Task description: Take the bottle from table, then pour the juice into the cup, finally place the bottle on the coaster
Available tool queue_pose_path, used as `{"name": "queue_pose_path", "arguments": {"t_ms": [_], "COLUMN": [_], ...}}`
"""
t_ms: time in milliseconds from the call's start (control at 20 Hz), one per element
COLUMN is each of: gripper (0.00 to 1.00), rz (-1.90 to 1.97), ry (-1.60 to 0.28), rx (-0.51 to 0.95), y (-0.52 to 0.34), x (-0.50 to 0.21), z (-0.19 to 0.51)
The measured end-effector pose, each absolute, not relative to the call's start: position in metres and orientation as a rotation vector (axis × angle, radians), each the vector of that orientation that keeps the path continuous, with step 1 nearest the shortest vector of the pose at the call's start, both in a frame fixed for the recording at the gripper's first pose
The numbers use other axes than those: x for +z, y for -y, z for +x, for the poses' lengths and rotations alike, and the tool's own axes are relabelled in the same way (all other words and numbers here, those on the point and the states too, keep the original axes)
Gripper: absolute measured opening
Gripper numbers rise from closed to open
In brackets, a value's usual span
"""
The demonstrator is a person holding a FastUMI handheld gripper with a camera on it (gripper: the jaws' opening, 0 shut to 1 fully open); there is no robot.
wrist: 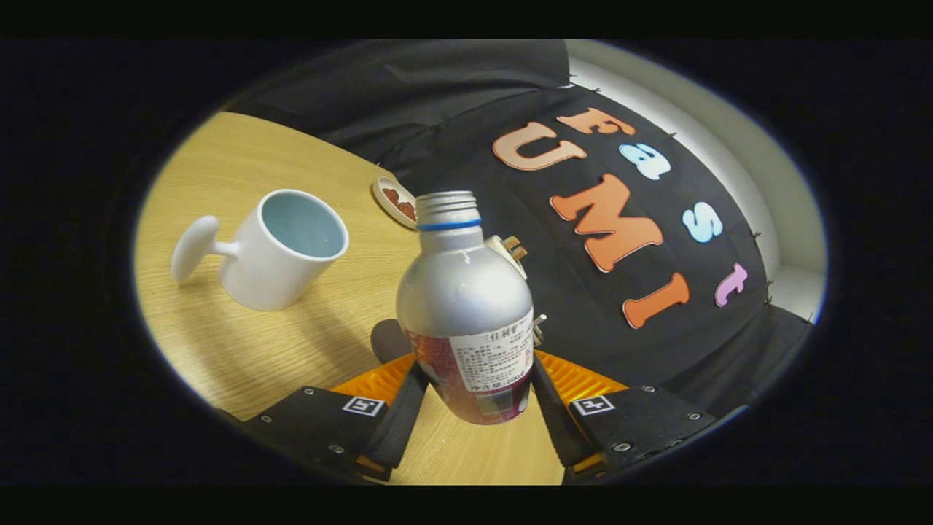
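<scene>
The gripper [474,397] clamps the uncapped bottle [466,313] between both fingers, apparently lifted off the table [240,350]. The cup [280,248] stands beyond, left of the bottle.

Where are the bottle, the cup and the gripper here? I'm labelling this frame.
bottle [465,299]: gripper view, on its silver shoulder, clamped between both fingers.
cup [273,251]: gripper view, on its white outer wall.
gripper [474,397]: gripper view, midway between the fingertips.

A recording booth: black cloth wall [452,95] draped behind a light wooden surface [240,343], with a plain white wall [729,138] beyond the cloth.
</scene>
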State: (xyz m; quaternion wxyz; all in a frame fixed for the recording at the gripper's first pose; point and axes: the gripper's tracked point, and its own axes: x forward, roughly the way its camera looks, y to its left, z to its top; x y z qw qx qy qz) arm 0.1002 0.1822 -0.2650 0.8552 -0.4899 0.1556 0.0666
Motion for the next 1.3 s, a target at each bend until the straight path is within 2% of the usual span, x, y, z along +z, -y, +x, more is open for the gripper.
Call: {"name": "queue_pose_path", "arguments": {"t_ms": [1300], "gripper": [0.78], "rz": [-1.582], "ry": [-0.185], "rx": [0.197], "y": [-0.195], "x": [-0.251], "z": [0.104]}}
